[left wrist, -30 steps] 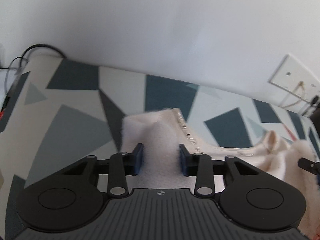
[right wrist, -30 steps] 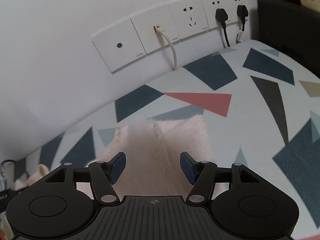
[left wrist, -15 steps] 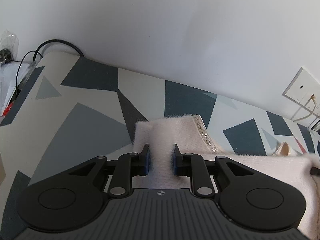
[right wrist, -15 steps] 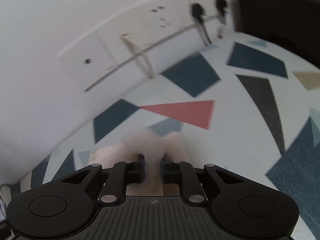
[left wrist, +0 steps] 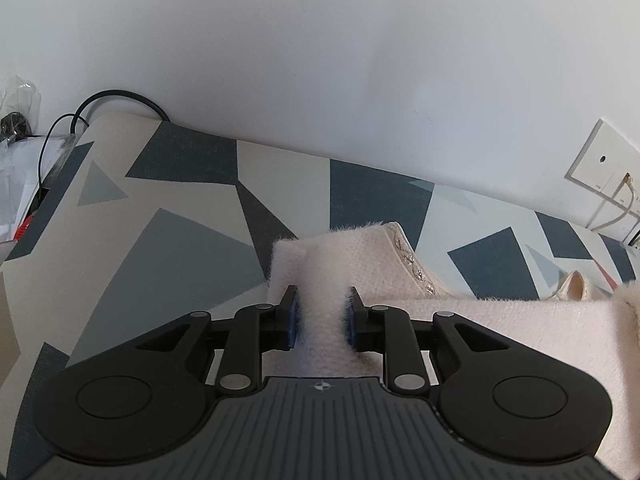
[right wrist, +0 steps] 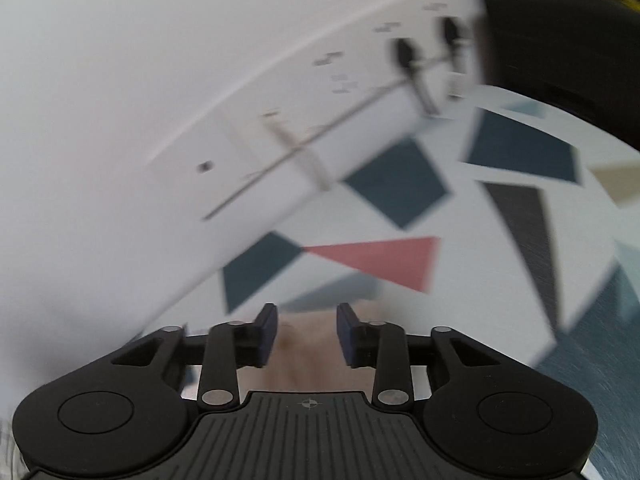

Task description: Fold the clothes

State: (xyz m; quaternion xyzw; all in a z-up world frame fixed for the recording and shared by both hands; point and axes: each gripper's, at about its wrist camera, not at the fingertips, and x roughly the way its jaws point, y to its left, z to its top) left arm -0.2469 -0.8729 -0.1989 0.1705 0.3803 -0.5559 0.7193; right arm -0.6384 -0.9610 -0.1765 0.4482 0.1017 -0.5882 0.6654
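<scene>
A fuzzy cream garment (left wrist: 460, 320) with a beaded trim lies on the patterned table (left wrist: 160, 248). My left gripper (left wrist: 322, 320) is shut on a pinched ridge of the garment near its left end, and the cloth stretches away to the right. In the blurred right wrist view, my right gripper (right wrist: 306, 334) has its jaws parted around the garment's edge (right wrist: 304, 344), which shows pinkish between and below the fingers. I cannot tell whether the pads touch the cloth.
A white wall runs behind the table, with socket plates (right wrist: 320, 140) and plugged cables (right wrist: 408, 56). A black cable (left wrist: 120, 98) and clutter sit at the table's far left. A dark object (right wrist: 568, 48) stands at the far right.
Both grippers closed onto the garment half a second ago. The left one stays shut on it and has lifted slightly. The right one's jaws have parted again while it moves fast.
</scene>
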